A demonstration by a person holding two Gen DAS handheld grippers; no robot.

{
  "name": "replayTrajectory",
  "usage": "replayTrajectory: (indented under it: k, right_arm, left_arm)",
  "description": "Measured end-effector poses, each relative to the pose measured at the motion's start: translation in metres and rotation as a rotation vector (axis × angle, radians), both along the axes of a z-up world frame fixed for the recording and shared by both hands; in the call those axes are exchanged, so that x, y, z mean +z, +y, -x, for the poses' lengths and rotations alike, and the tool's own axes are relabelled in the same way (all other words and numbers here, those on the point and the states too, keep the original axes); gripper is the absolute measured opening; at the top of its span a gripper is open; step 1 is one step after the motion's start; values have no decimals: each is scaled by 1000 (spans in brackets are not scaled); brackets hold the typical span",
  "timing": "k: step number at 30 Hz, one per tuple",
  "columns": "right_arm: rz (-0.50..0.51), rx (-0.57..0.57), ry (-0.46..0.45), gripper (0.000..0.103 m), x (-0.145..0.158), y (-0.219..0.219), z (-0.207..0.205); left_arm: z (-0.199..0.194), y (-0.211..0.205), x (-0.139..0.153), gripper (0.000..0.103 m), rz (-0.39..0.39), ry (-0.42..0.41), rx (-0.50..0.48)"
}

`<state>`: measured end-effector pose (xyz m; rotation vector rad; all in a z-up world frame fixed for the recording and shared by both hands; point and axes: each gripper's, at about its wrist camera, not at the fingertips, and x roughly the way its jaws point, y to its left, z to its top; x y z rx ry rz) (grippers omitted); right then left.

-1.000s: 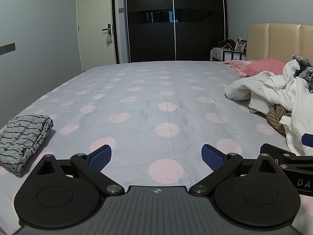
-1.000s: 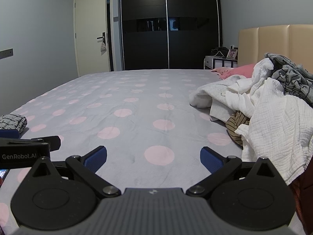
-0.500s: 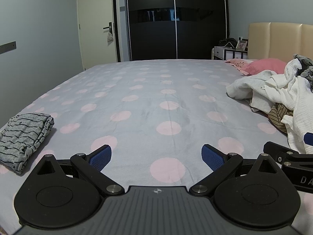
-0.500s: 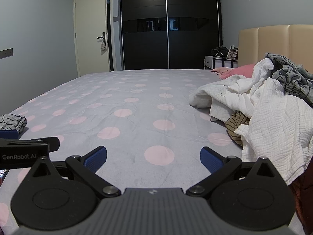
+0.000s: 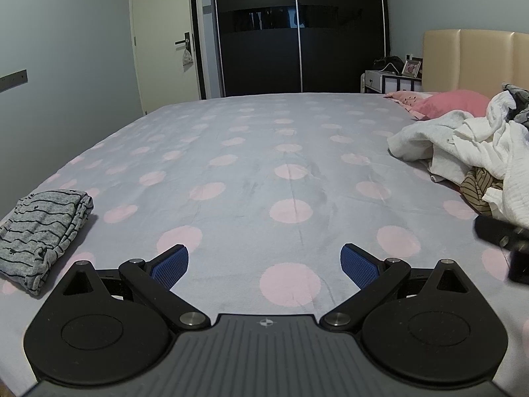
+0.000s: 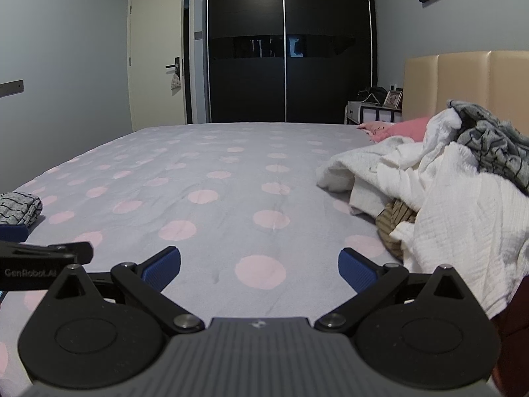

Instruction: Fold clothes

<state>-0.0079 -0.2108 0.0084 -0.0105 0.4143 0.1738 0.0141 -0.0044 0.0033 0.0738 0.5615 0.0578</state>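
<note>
Since it is loose cloth, the pile (image 6: 439, 192) on the right of the bed (image 6: 215, 172) should handle as light, limp and apt to snag: lifting one piece will likely drag its neighbours. The best hold looks like a free hem or corner of the white top piece (image 6: 469, 218), at its near edge, pinched through a single layer. That piece is crinkled, gauzy cotton; behind it lies a smoother white garment (image 6: 350, 168), a grey knit (image 6: 492, 142) sits on top, and a tan striped item (image 6: 395, 221) peeks from beneath. A grey striped top (image 5: 39, 231) lies folded in a flat block at the near left, well apart from the pile. The bed cover is soft grey fleece with pink dots. The left gripper (image 5: 264, 261) and right gripper (image 6: 259, 264) both hover over bare cover, fingers spread wide and holding nothing; their pads (image 5: 170, 264) are blue and ribbed.
</note>
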Motion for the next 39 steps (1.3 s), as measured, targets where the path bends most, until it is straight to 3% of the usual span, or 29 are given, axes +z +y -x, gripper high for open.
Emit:
replayTrajectory:
  k: [19,33,36,39]
  right_arm:
    - [88,-118,21,102,56,-92,-64]
    - [244,-403,-8,101,73,-235,-148]
    - [247,-424,4,90,72,-259,-170]
    - [234,-423,23,89,68,-274,-190]
  left_arm:
    - [-23,3,-6,101,-6,60,2]
    - [-49,5,-23,101,-22,123,40]
    - [-55,3,-26,101,-36,139,43]
    - [-61,1,-30,101,-48,152,46]
